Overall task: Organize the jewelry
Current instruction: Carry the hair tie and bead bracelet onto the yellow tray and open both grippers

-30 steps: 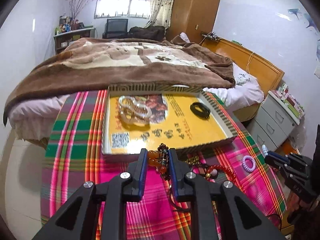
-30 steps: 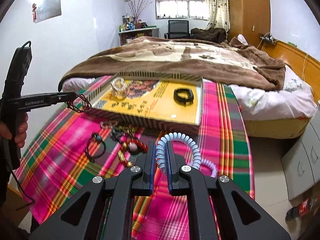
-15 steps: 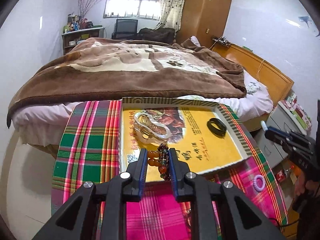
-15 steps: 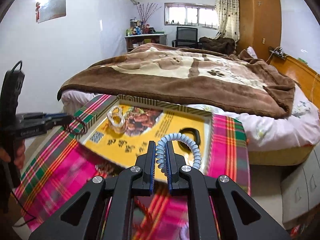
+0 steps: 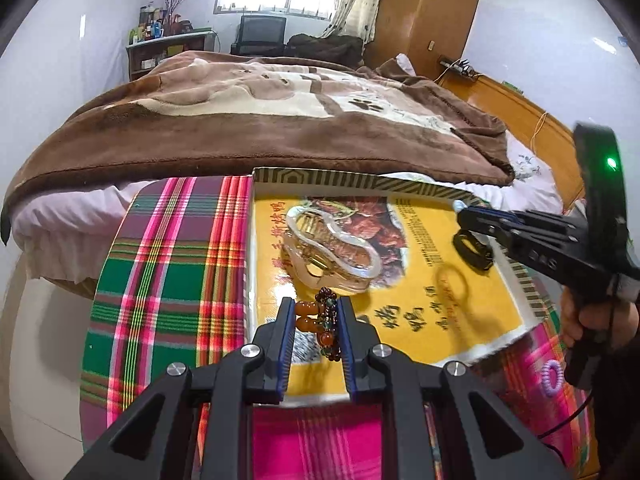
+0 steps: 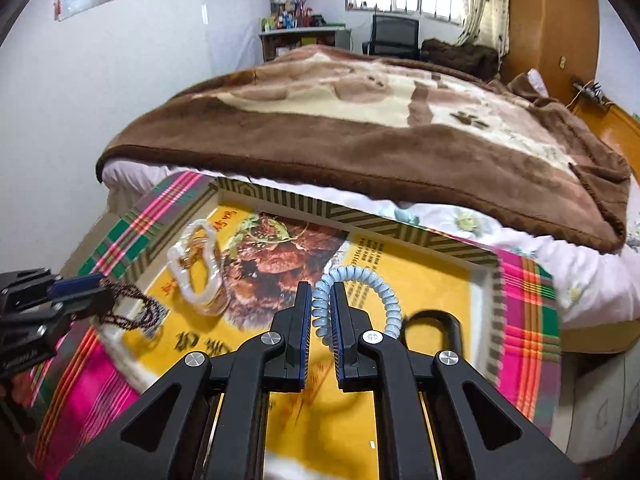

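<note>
**Both tongs now over the tray**

You have carried both tongs from the plaid desk point(image 5: 168, 280) in over the yellow tray point(image 5: 440, 320). Your left tongs point(image 5: 316, 316) are clamped on a beaded bracelet point(image 5: 320, 320), hanging above the tray's near edge. Your right tongs point(image 6: 320, 312) pinch a pale blue coil hair tie point(image 6: 376, 284) over the tray's middle. A clear bangle point(image 5: 332, 248) and a black ring point(image 5: 474, 250) lie in the tray; a purple hair tie point(image 5: 554, 376) remains on the desk.
</note>
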